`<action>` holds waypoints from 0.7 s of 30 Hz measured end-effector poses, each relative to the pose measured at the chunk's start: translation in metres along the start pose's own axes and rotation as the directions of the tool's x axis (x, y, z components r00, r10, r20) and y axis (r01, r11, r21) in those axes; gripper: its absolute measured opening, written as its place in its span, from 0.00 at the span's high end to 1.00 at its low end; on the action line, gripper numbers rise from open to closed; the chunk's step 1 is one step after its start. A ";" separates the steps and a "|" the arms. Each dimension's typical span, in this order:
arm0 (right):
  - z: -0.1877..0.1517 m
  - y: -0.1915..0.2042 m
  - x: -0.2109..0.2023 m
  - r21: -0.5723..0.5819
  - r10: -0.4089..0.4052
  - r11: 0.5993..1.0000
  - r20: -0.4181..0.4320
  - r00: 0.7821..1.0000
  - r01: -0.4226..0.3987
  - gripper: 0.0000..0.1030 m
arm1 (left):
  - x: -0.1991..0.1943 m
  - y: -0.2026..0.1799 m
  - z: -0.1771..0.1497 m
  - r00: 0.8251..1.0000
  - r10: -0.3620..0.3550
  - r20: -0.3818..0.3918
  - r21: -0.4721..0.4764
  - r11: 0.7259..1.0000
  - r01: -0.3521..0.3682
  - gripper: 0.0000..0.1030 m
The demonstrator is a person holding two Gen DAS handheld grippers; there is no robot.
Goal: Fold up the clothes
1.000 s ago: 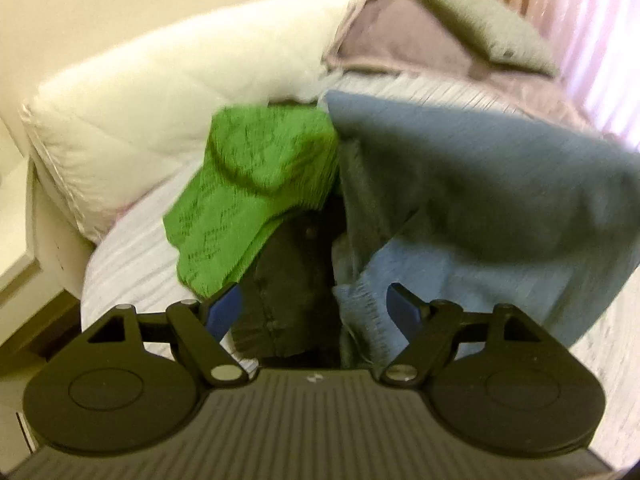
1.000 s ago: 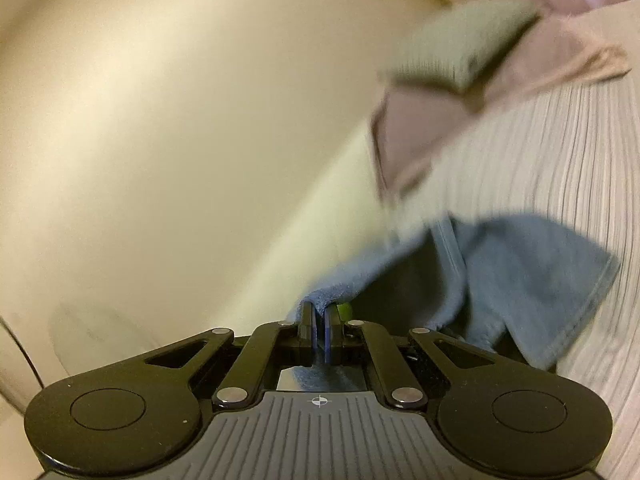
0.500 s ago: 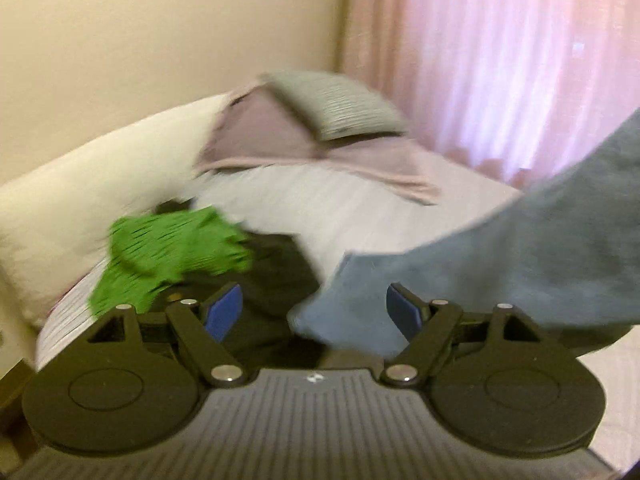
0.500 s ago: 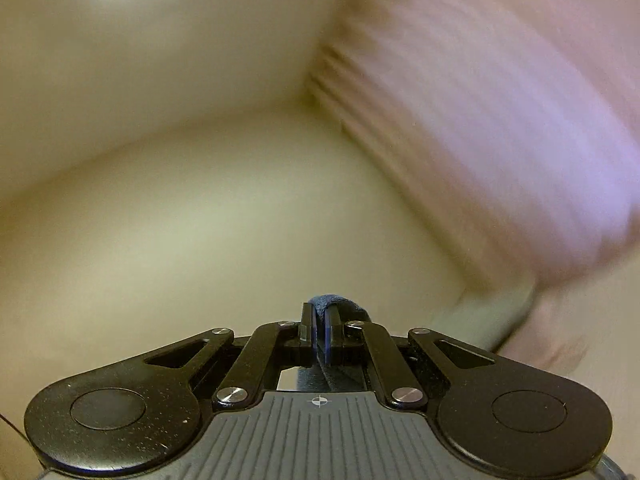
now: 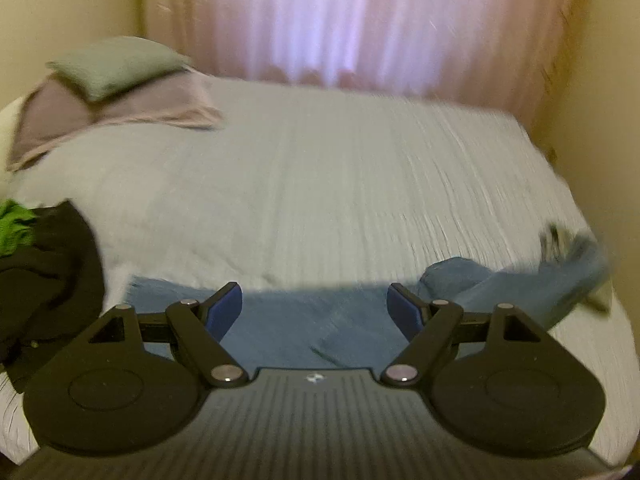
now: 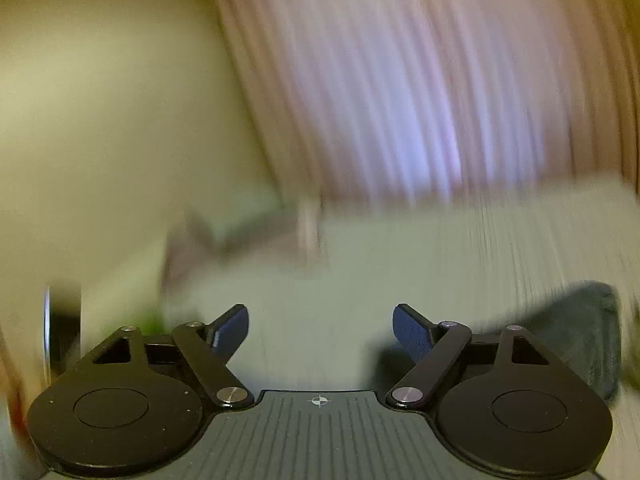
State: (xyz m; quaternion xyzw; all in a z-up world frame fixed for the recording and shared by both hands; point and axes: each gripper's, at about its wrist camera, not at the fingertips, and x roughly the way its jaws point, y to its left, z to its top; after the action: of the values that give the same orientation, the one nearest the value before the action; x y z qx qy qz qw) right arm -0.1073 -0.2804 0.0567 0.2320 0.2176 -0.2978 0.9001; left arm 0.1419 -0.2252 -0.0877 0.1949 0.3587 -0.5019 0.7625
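A blue garment (image 5: 320, 320) lies spread on the pale striped bed (image 5: 340, 184), just in front of my left gripper (image 5: 315, 304), which is open and empty above it. Its right end (image 5: 560, 284) is bunched near the bed's right edge. My right gripper (image 6: 320, 326) is open and empty over the bed (image 6: 440, 264); a dark blue-grey piece of cloth (image 6: 580, 328) shows at its right, blurred. A black garment (image 5: 52, 284) and a green knit (image 5: 14, 224) are heaped at the left.
A grey-green pillow (image 5: 116, 64) lies on a mauve cloth (image 5: 132, 112) at the bed's far left. Pink curtains (image 5: 360, 20) hang behind the bed. A beige wall (image 6: 100, 120) is at the left in the blurred right wrist view.
The right gripper opened and let go of the blue garment, which now lies on the bed. Both views swung right, from the pile and wall toward the curtains.
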 end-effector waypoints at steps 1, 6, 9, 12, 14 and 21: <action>-0.025 -0.008 0.003 0.013 -0.047 0.999 -0.091 0.995 0.048 0.22 | 0.005 -0.012 -0.003 1.000 -0.003 -0.027 0.024 1.000 0.003 0.25; -0.129 -0.056 0.007 0.215 -0.311 0.879 -0.420 0.853 0.426 0.22 | 0.026 -0.051 -0.017 0.991 0.011 -0.136 0.128 0.992 0.007 0.25; -0.140 -0.070 -0.018 0.309 -0.354 0.802 -0.441 0.824 0.510 0.22 | 0.037 -0.061 -0.027 0.982 0.039 -0.186 0.201 0.980 -0.001 0.25; -0.134 -0.074 -0.044 0.369 -0.386 0.746 -0.438 0.812 0.554 0.22 | 0.035 -0.067 -0.038 0.981 0.035 -0.193 0.258 0.966 0.017 0.25; -0.133 -0.062 -0.048 0.377 -0.397 0.732 -0.443 0.804 0.568 0.22 | 0.021 -0.064 -0.043 0.982 0.021 -0.185 0.282 0.959 0.033 0.23; -0.160 -0.013 -0.002 0.347 -0.397 0.741 -0.463 0.792 0.574 0.22 | 0.012 -0.041 -0.049 0.987 0.011 -0.159 0.331 0.943 0.043 0.22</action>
State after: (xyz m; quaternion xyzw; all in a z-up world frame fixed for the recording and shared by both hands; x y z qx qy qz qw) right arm -0.1579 -0.2013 -0.0737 0.4273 0.3526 -0.5219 0.6486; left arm 0.0904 -0.2177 -0.1270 0.3574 0.3295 -0.5446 0.6835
